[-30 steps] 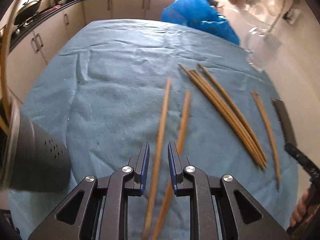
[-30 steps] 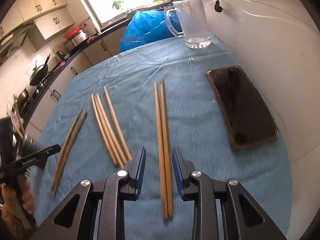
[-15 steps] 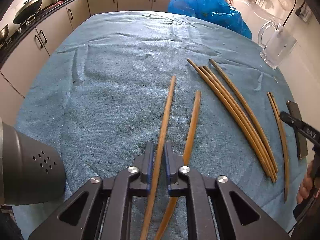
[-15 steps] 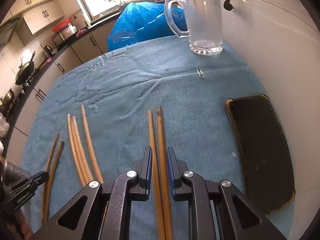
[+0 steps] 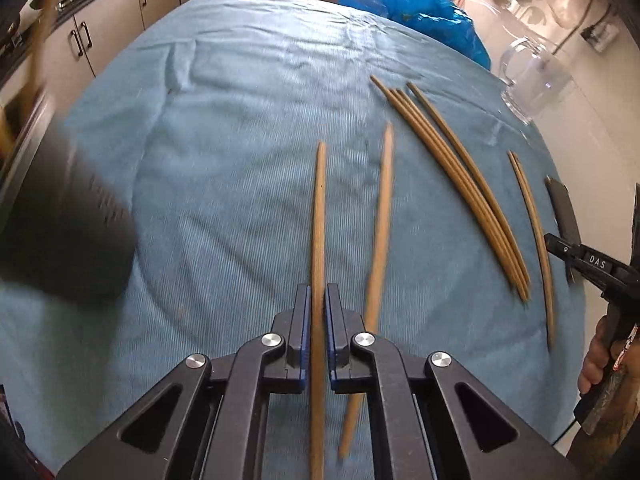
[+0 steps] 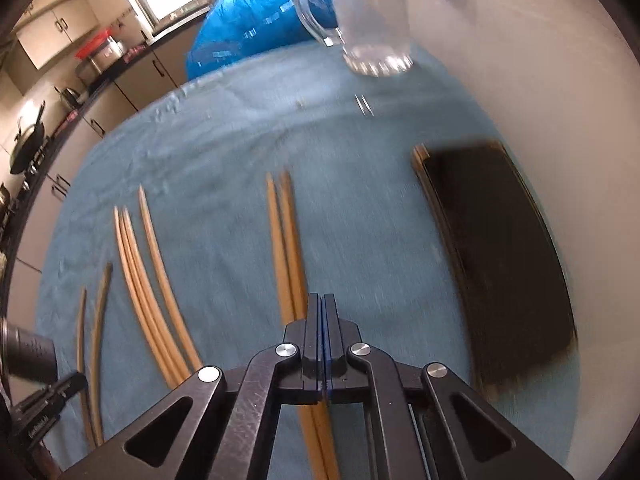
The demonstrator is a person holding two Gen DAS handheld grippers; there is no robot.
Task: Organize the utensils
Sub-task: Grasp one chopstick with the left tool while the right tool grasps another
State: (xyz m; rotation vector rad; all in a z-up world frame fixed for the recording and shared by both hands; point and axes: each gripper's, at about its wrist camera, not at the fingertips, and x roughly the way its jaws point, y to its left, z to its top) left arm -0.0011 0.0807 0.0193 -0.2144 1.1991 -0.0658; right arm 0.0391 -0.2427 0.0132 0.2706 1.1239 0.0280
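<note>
Chopsticks [image 5: 456, 184] lie on blue cloth [image 5: 240, 120]; left claw [image 5: 318, 312] pinches one, right claw [image 6: 322, 320] closed empty.

A round table under a wrinkled blue cloth [image 5: 224, 128] is carrying scattered brown wooden chopsticks [image 5: 460, 184], a clear glass mug [image 6: 372, 16], a black phone [image 6: 496, 256] and a crumpled blue plastic bag [image 5: 408, 4].

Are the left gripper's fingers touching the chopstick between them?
Touching. The left wrist view shows the fingers of the left gripper pressed against both sides of the chopstick.
</note>
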